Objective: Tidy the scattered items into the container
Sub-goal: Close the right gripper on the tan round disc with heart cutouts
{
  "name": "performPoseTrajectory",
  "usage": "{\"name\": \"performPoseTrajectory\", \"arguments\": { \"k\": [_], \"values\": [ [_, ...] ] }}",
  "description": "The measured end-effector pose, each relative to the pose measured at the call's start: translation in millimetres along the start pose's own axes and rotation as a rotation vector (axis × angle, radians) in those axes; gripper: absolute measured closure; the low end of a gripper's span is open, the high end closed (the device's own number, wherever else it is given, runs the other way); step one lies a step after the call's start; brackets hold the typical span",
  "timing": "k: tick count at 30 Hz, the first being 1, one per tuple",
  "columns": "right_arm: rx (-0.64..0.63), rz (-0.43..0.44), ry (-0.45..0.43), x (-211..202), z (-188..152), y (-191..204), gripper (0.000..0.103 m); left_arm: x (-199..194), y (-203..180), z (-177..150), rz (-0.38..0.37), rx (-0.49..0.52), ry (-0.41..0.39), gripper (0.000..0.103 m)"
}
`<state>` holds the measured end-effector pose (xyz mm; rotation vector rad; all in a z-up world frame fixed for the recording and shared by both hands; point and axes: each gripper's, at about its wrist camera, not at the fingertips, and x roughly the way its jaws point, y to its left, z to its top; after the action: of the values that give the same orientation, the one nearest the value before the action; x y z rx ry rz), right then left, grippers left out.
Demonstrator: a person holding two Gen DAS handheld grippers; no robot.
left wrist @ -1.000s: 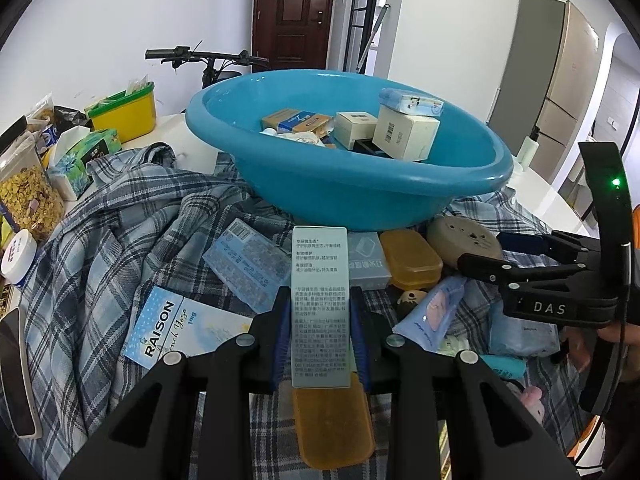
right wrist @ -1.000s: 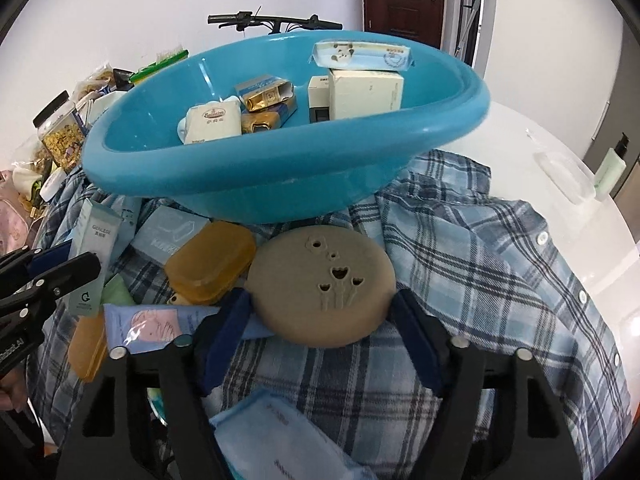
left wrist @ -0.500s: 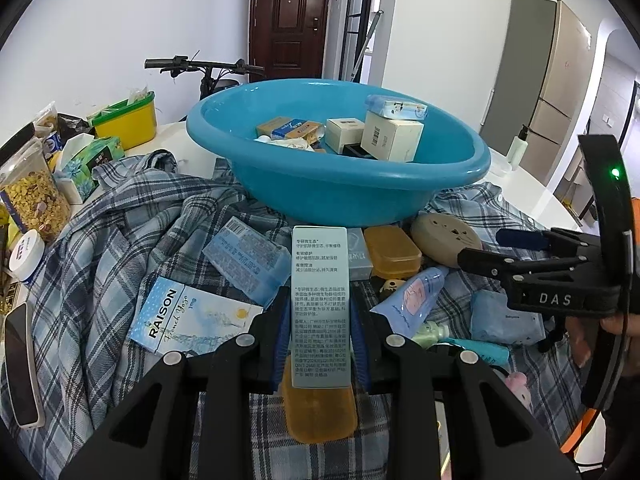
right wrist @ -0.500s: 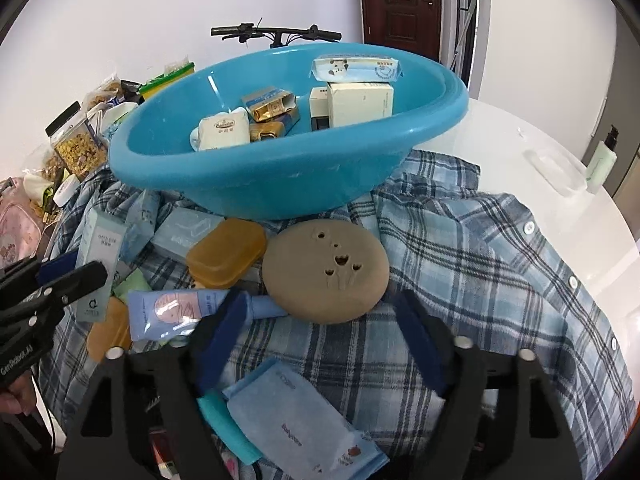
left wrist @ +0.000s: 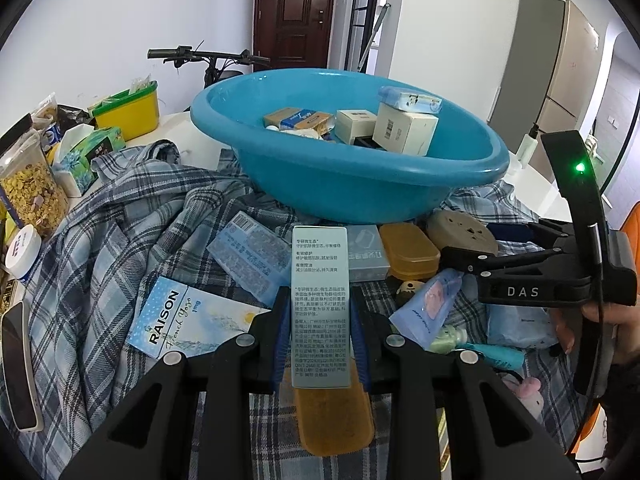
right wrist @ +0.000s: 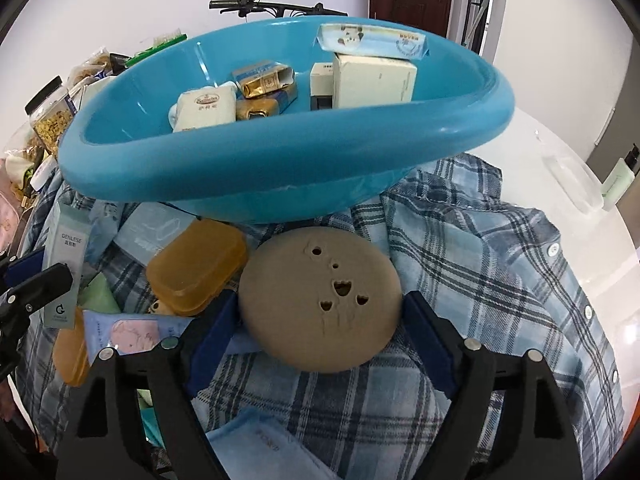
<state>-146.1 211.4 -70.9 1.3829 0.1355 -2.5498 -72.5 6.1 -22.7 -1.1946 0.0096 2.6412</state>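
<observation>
Plaid shirt (right wrist: pixel 500 280): spread over the white table (right wrist: pixel 568 148), carrying the basin and the scattered items. Only the right wrist view shows its buttoned edge and the clear lidded box (right wrist: pixel 576 180) and green pump bottle (right wrist: pixel 618 182) beyond it.

Blue basin (left wrist: pixel 360 188): stands on the shirt at the far side of the clutter, holding a cream carton (left wrist: pixel 404 130), a blue-and-white packet (left wrist: pixel 410 100) on top of that carton, and smaller boxes. The white Salisbury-type pack (right wrist: pixel 206 106) and gold foil packs (right wrist: pixel 264 80) inside are plain only from the right wrist.

Left view only: cereal jar (left wrist: pixel 30 188), yellow bin (left wrist: pixel 128 110), tissue box (left wrist: pixel 86 152), RAISON box (left wrist: pixel 188 320), phone (left wrist: pixel 18 364).

Tan round case (right wrist: pixel 320 300): pierced with small holes, lies in front of the basin between the fingers of the right gripper (right wrist: pixel 320 332). The jaws stand wide on either side of it; contact cannot be confirmed. Beside it lies an amber soap box (right wrist: pixel 196 268).

Tall grey-green carton (left wrist: pixel 320 304): printed with text, held upright, clamped between the blue pads of the left gripper (left wrist: pixel 320 344), above a second amber case (left wrist: pixel 334 420). The right wrist view shows its GENLESE face.

Blue sachet (left wrist: pixel 428 308): lies near the centre.
</observation>
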Motion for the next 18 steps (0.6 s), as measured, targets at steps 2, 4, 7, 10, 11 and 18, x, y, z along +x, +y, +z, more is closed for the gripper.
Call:
{"name": "performPoseTrajectory", "arguments": {
  "k": [2, 4, 7, 10, 11, 18],
  "values": [
    [0.007, 0.007, 0.005, 2, 1, -2, 0.02, 2, 0, 0, -0.001, 0.0, 0.005, 0.074],
    [0.009, 0.012, 0.003, 3, 0, -2, 0.02, 4, 0, 0, -0.002, 0.001, 0.008, 0.074],
    [0.005, 0.009, -0.006, 1, -1, -1, 0.022, 5, -1, 0, -0.002, 0.003, 0.01, 0.074],
    [0.005, 0.013, -0.015, -3, -2, 0, 0.022, 4, -1, 0, -0.003, 0.003, 0.01, 0.074],
    [0.006, 0.016, -0.018, -5, -3, 0, 0.023, 4, -1, 0, -0.003, 0.003, 0.01, 0.074],
    [0.021, 0.031, -0.043, -22, -11, 1, 0.023, -4, -7, -1, -0.008, 0.015, -0.002, 0.074]
  ]
}}
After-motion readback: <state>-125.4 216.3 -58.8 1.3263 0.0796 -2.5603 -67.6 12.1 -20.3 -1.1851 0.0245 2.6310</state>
